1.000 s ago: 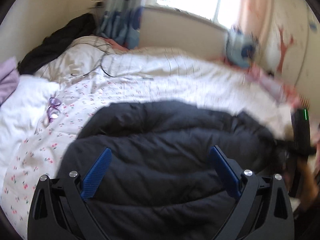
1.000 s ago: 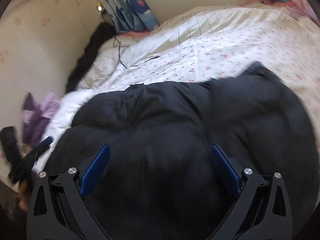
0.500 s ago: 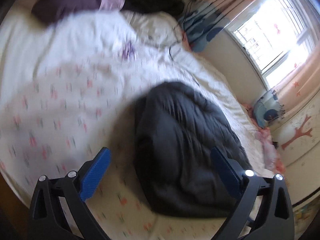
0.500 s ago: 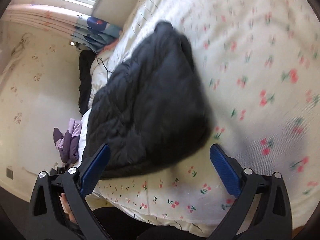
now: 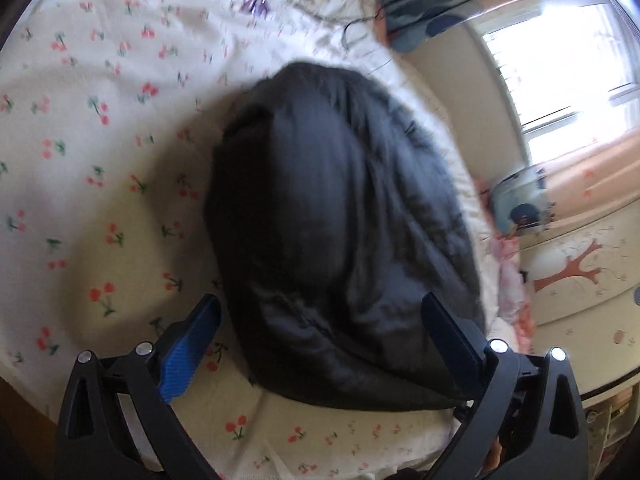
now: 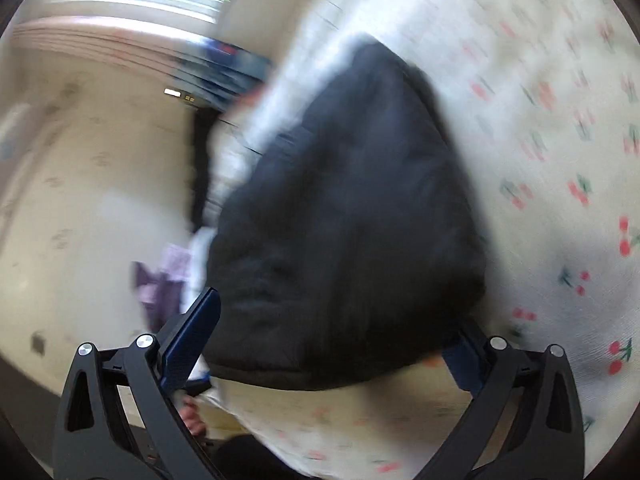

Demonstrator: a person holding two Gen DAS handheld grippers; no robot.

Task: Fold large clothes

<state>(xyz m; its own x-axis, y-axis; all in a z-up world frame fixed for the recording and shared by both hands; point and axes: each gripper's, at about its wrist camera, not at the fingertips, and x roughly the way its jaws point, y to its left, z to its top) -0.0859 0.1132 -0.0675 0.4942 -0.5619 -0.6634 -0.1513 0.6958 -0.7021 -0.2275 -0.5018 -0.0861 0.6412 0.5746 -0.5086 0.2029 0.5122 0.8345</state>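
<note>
A black quilted puffer jacket lies folded in a thick bundle on the cherry-print bedsheet. My left gripper is open and empty, its blue fingers spread on either side of the bundle's near end. In the right wrist view the same jacket fills the middle, blurred by motion. My right gripper is open and empty at the jacket's near edge, which hides most of its right finger.
The bed's near edge runs along the bottom. A dark garment and purple clothes lie at the bed's far side by the wall. A window, curtains and a tree-painted cabinet stand to the right.
Both grippers have swung and tilted over the bed. The view went from close above the jacket to a steep look down at the folded bundle. Both stay open.
</note>
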